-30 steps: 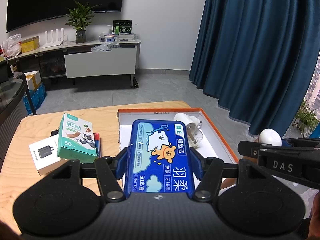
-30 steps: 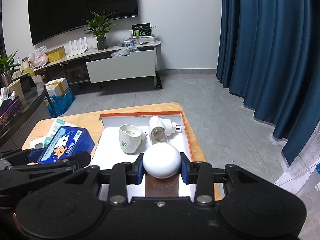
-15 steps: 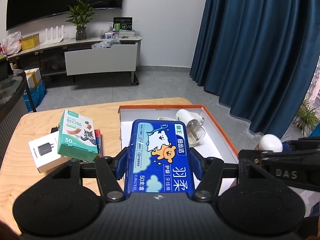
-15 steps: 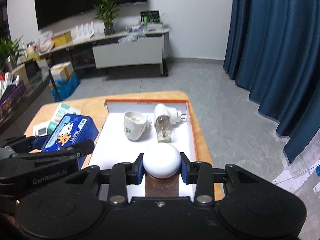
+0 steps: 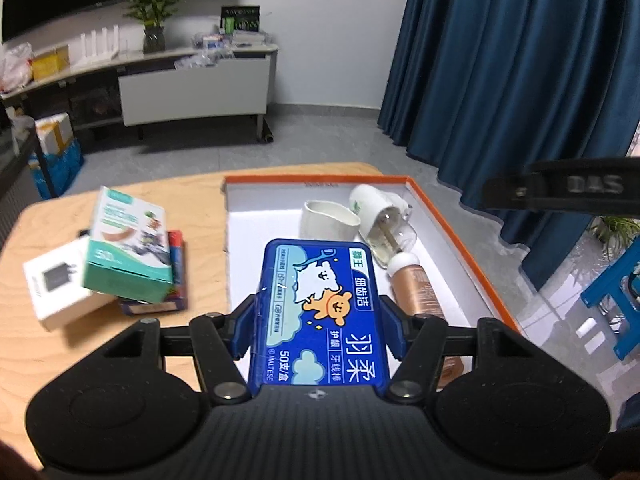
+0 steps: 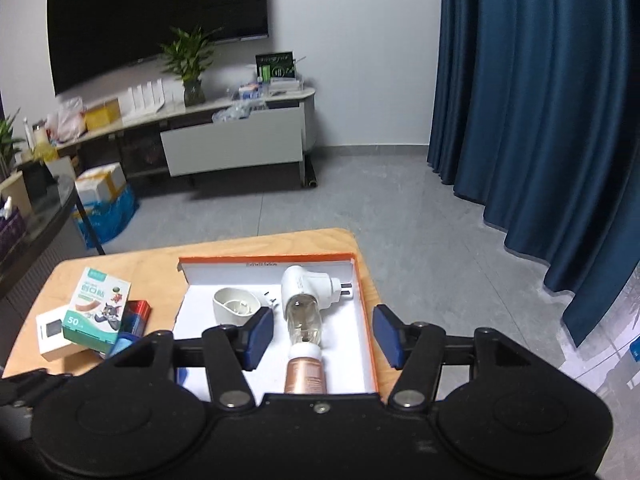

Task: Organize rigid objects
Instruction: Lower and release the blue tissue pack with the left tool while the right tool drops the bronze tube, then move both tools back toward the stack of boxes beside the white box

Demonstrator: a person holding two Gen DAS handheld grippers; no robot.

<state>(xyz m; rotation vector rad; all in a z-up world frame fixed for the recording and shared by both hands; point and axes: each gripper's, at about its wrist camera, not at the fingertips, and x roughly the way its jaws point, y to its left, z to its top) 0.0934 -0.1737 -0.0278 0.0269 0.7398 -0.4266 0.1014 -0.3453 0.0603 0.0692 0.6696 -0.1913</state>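
My left gripper (image 5: 319, 326) is shut on a blue box of floss picks (image 5: 320, 304) and holds it over the near part of the orange-rimmed white tray (image 5: 452, 224). A brown bottle with a white cap (image 6: 305, 372) lies in the tray, below the gap of my right gripper (image 6: 323, 336). The right jaws are opening and its pads stand clear of the bottle on both sides. In the left wrist view the bottle (image 5: 416, 288) lies just right of the blue box. A white plug-in device with a glass vial (image 6: 304, 300) and a white cup (image 6: 234, 306) lie at the tray's far end.
On the wooden table (image 5: 120, 200) left of the tray, a green box (image 5: 128, 252) lies stacked on a white charger box (image 5: 56, 288) and a red and blue pack (image 5: 178, 264). One right gripper finger (image 5: 560, 192) crosses the upper right of the left wrist view.
My right gripper has opened and let go of the brown bottle, which now lies in the tray, and it has drawn back. My left gripper has moved slightly lower with the blue box.
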